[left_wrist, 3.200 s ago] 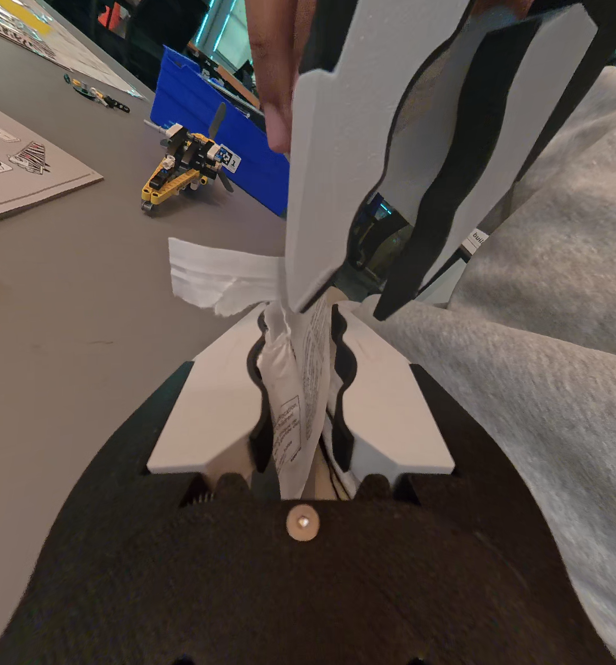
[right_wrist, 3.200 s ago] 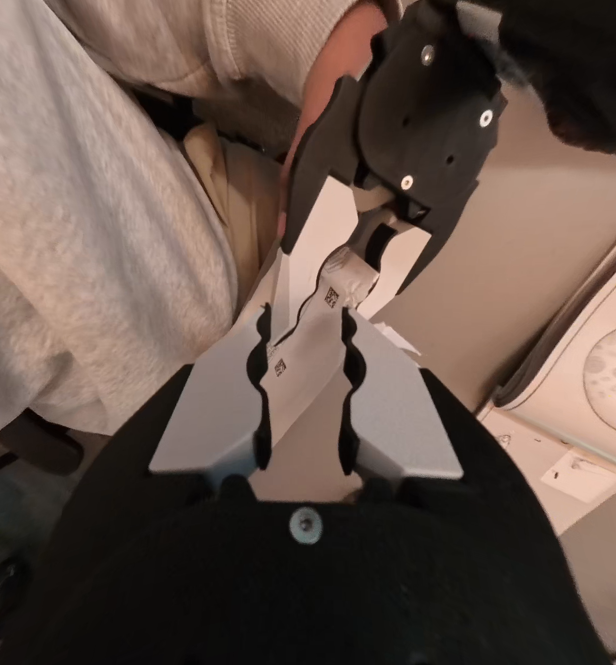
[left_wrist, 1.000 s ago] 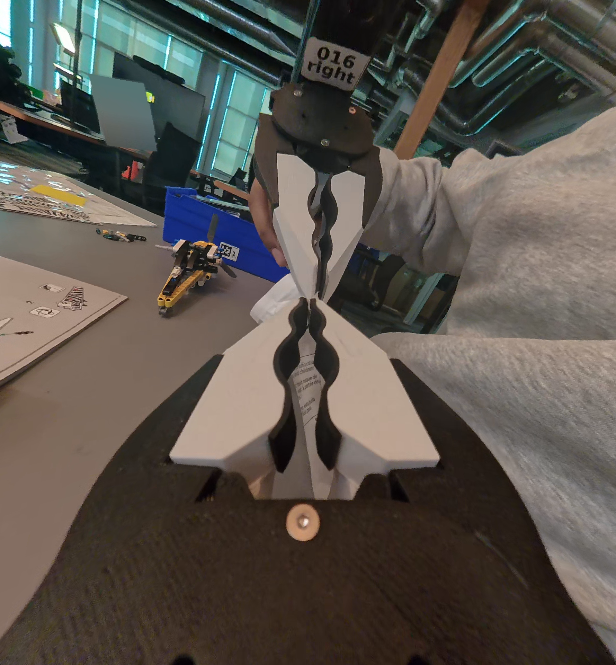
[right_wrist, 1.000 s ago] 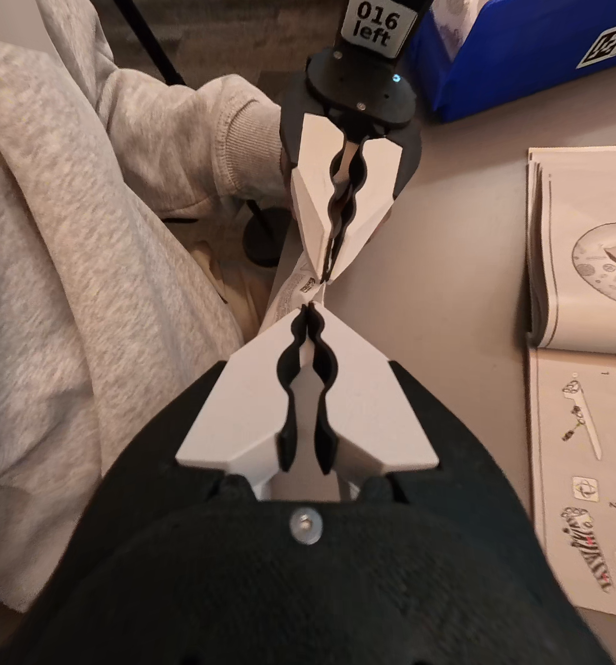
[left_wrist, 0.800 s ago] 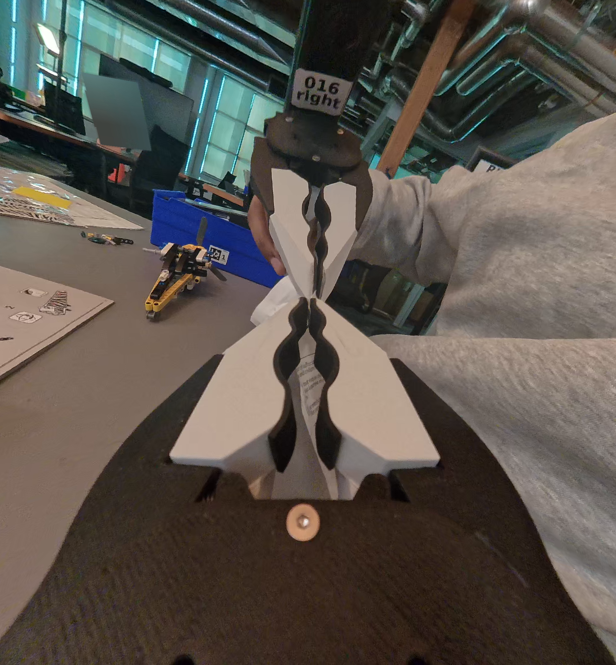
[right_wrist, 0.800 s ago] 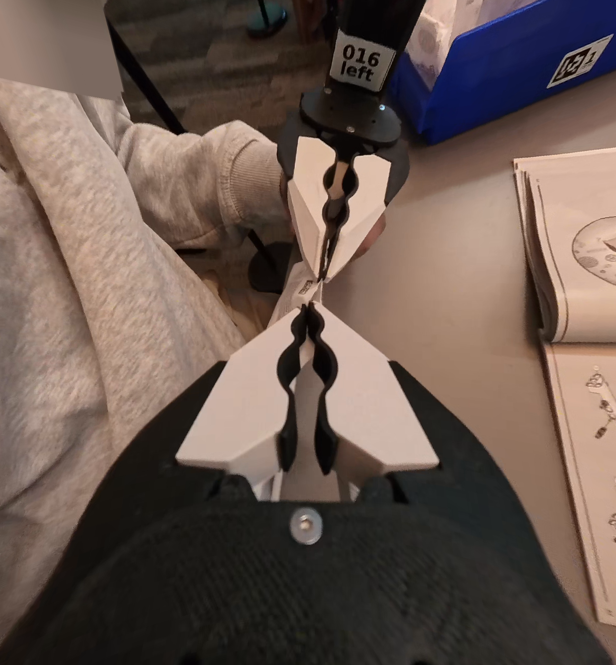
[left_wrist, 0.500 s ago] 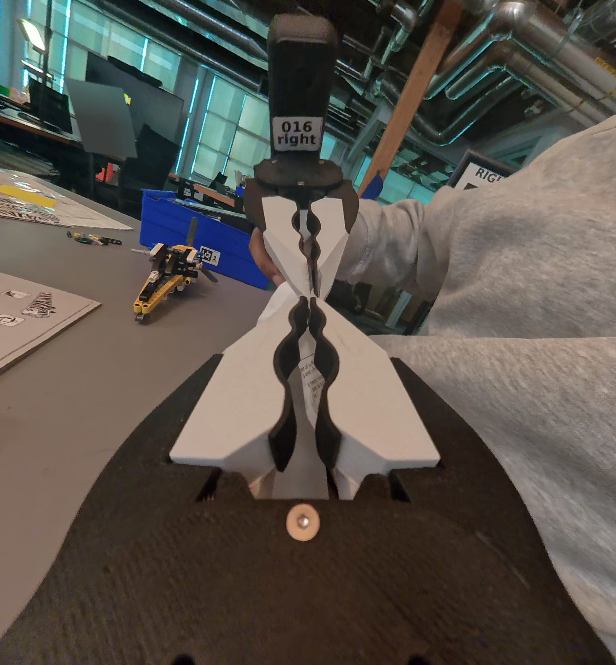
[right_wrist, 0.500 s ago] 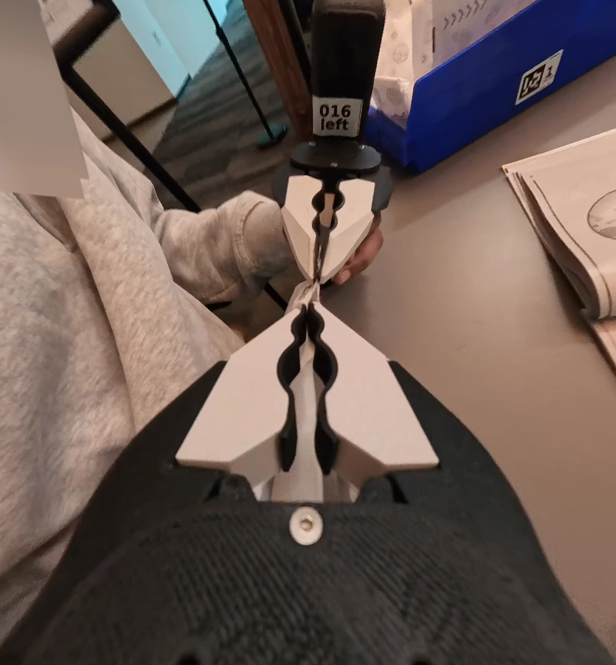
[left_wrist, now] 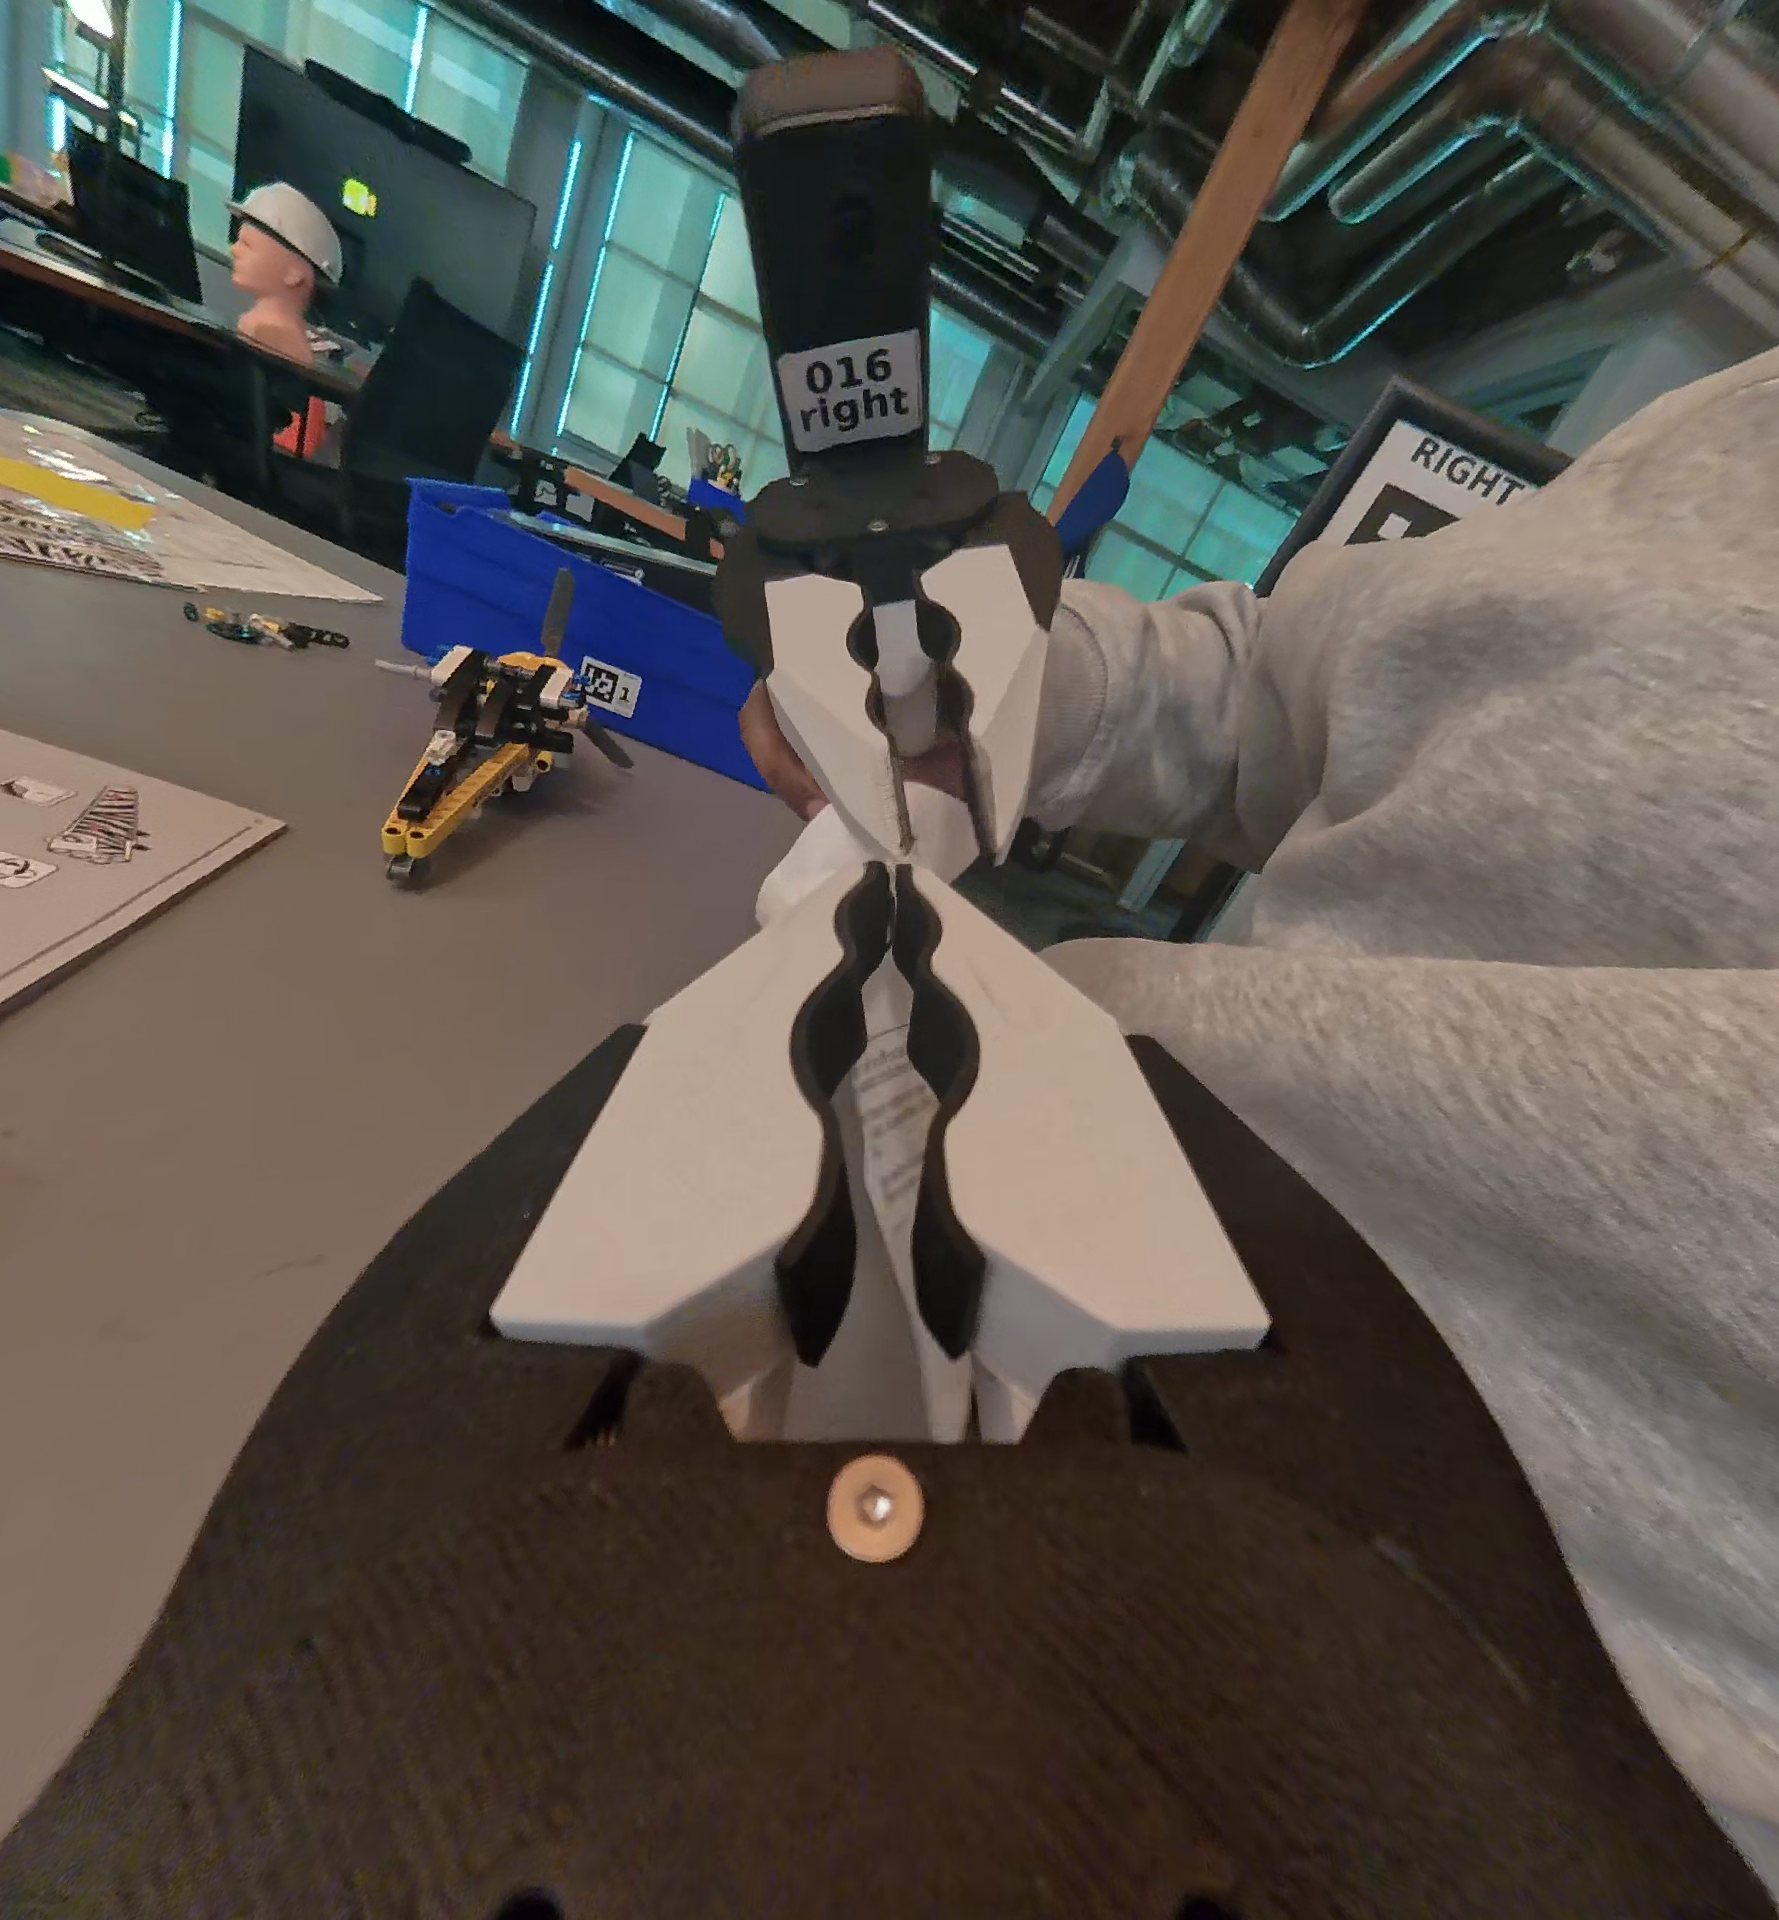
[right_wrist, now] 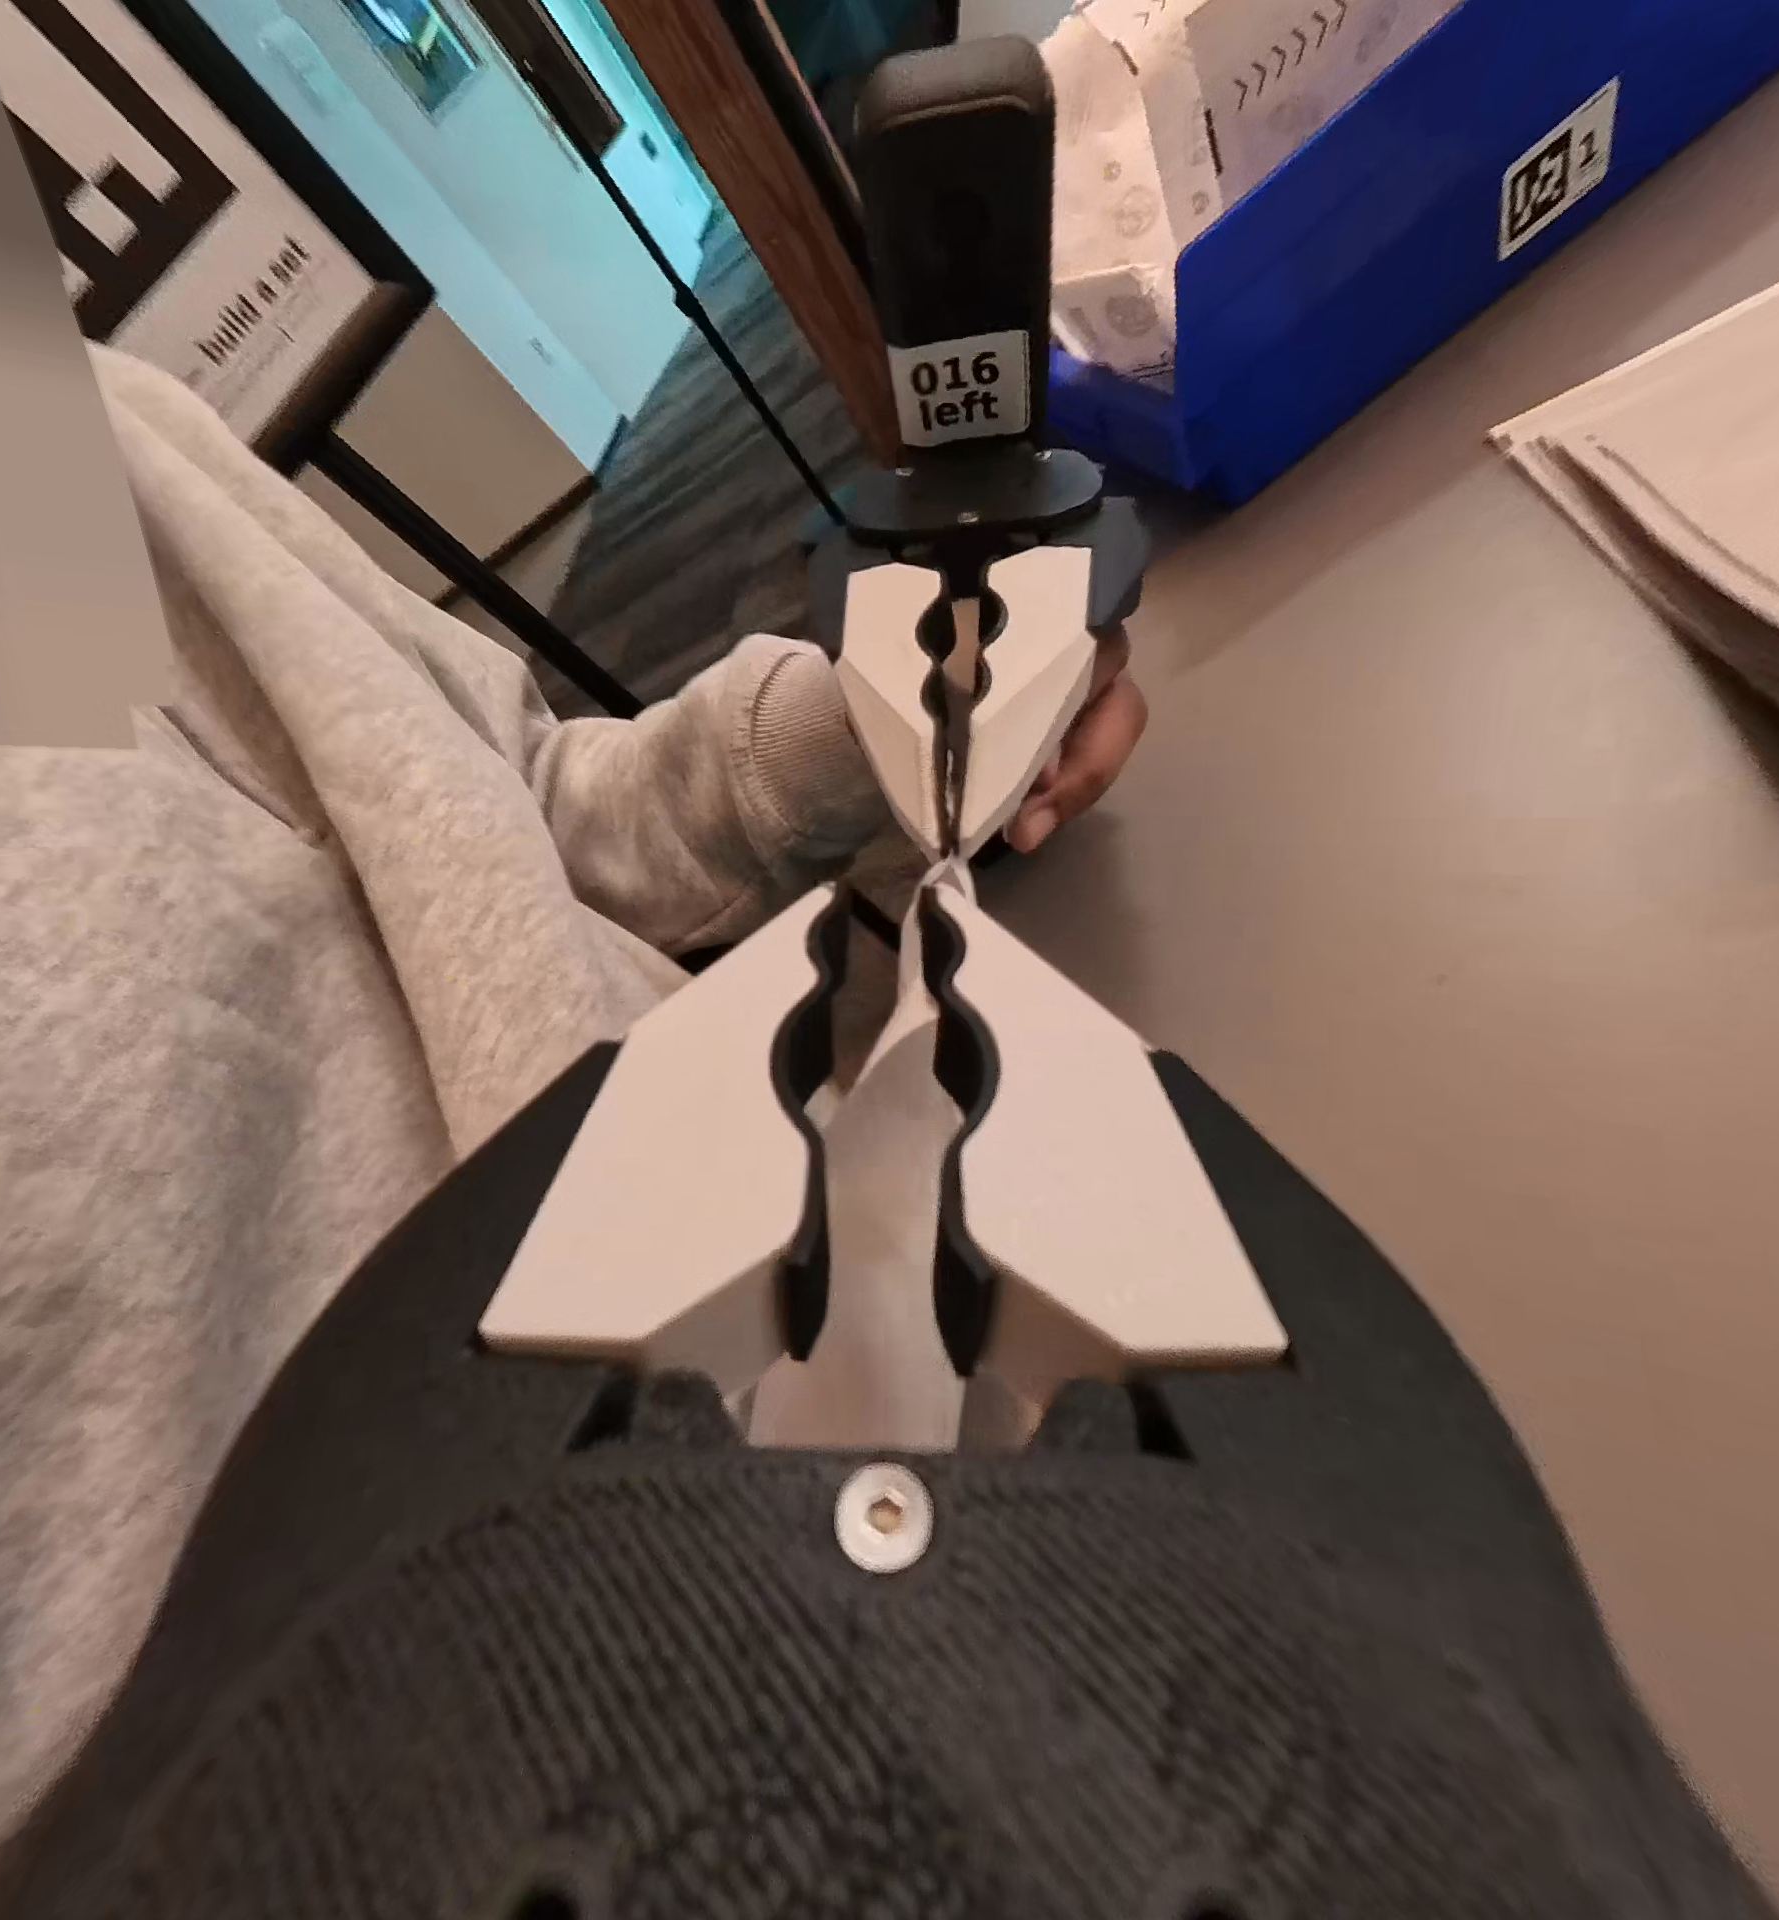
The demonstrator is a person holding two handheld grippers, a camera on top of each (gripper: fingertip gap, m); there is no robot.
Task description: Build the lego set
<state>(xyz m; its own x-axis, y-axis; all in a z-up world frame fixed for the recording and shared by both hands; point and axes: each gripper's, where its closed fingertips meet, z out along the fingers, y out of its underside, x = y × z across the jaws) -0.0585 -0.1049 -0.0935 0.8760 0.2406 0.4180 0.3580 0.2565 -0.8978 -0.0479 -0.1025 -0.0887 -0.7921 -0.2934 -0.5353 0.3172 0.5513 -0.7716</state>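
Above the near edge of the grey tabletop (left_wrist: 241, 1039), the left hand-held gripper (left_wrist: 890, 883) and right hand-held gripper (right_wrist: 880, 914) meet tip to tip, each pinching the same white printed paper bag (left_wrist: 895, 1122). A yellow-and-black brick helicopter model (left_wrist: 485, 727) stands by the blue plastic bin (left_wrist: 511, 603).

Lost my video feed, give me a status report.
Left tool and right tool both shut on the white paper bag, tip to tip above the table edge. Half-built yellow lego model untouched on table. Nothing in the way.
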